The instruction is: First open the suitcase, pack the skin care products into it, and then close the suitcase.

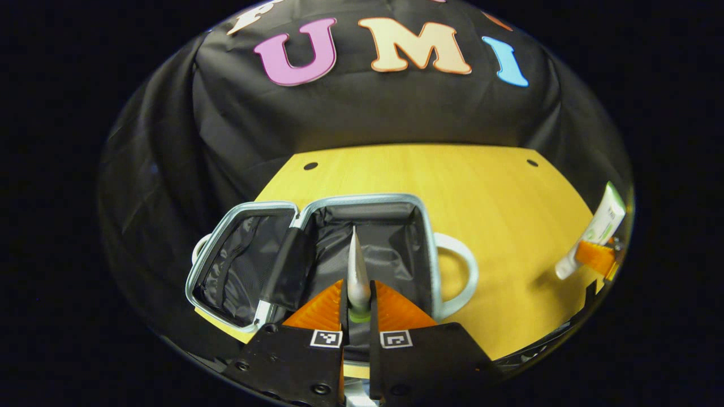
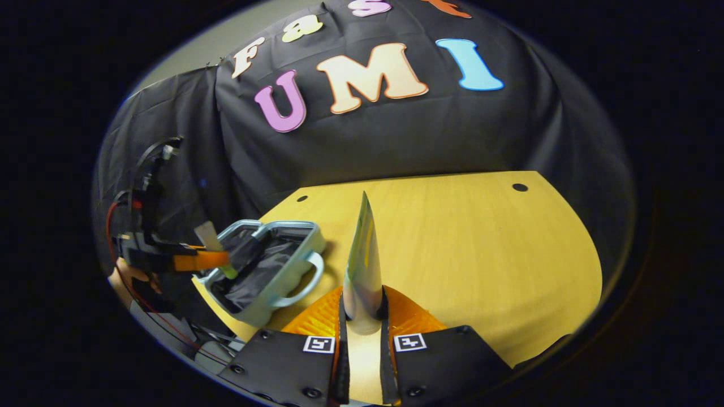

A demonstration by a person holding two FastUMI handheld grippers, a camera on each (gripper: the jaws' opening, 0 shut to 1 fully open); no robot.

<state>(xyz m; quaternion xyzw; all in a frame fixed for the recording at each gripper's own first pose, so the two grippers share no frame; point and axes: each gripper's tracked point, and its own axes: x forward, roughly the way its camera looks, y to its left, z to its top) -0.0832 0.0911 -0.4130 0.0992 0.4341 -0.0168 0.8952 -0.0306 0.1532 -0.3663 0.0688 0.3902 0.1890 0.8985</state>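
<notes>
We see the suitcase [image 1: 317, 254] lying open at the near left corner of the yellow worktop [image 1: 498, 192], both dark-lined halves facing up, its pale handle [image 1: 461, 277] on the side toward the worktop's middle. Our left tongs [image 1: 357, 294] are clamped on a silvery tube [image 1: 357, 265] that points up, held over the suitcase's right-hand half. Our right tongs [image 2: 363, 308] are clamped on a second tube [image 2: 362, 254], upright, over bare worktop just right of the suitcase [image 2: 266, 265]. From the left gripper view, that white tube [image 1: 594, 232] and right tongs [image 1: 594, 257] sit well apart from the suitcase, at the worktop's right edge.
</notes>
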